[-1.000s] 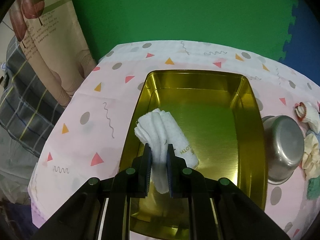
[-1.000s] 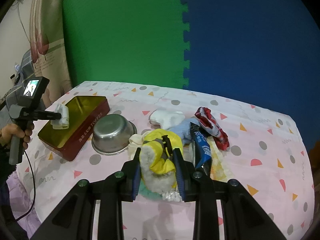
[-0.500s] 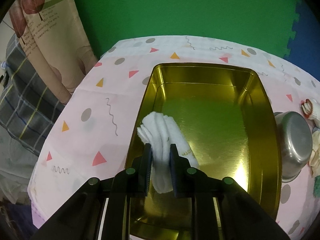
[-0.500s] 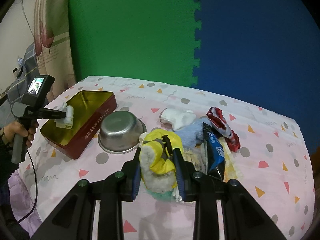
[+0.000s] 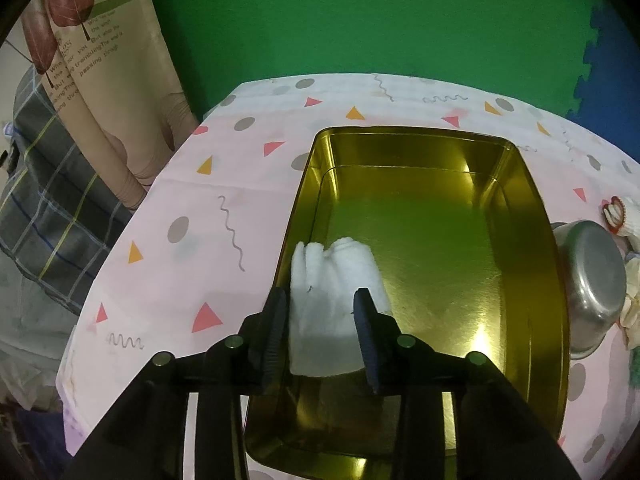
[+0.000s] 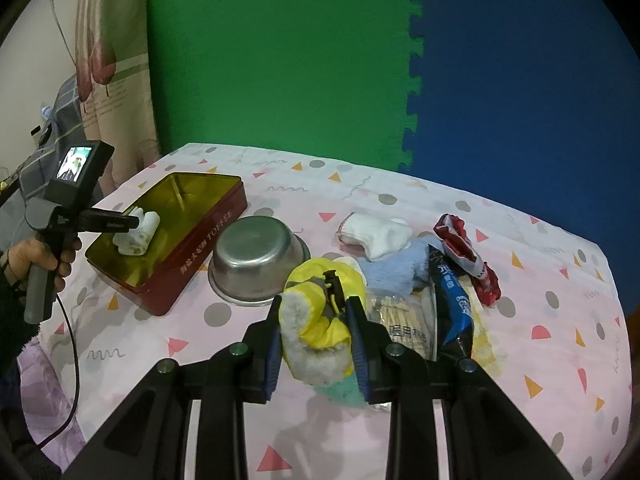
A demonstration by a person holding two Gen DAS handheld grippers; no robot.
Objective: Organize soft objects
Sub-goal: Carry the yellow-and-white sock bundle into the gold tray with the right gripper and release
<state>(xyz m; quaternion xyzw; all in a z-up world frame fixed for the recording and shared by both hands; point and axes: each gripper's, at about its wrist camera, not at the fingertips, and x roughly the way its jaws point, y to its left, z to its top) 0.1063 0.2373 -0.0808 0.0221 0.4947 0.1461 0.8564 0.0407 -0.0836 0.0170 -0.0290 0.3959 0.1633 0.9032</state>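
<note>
A folded white towel (image 5: 334,304) lies at the near left of the gold-lined red tin (image 5: 516,184). My left gripper (image 5: 322,320) is open, its fingers either side of the towel. The towel (image 6: 138,232) and tin (image 6: 200,240) also show in the right wrist view, as does my left gripper (image 6: 134,224). My right gripper (image 6: 314,328) is shut on a yellow fleece-lined glove (image 6: 320,320), held above the table beside a pile of soft things: a white sock (image 6: 380,232) and a light blue cloth (image 6: 396,272).
An upturned steel bowl (image 6: 256,260) stands right of the tin, also in the left wrist view (image 5: 588,284). Snack packets, one blue-black (image 6: 448,292) and one red (image 6: 468,260), lie in the pile. The pink patterned tablecloth (image 6: 540,340) ends close on the left. A curtain (image 5: 92,92) hangs there.
My left gripper has opened, letting the white towel settle in the tin. My right gripper keeps the yellow glove and has shifted slightly.
</note>
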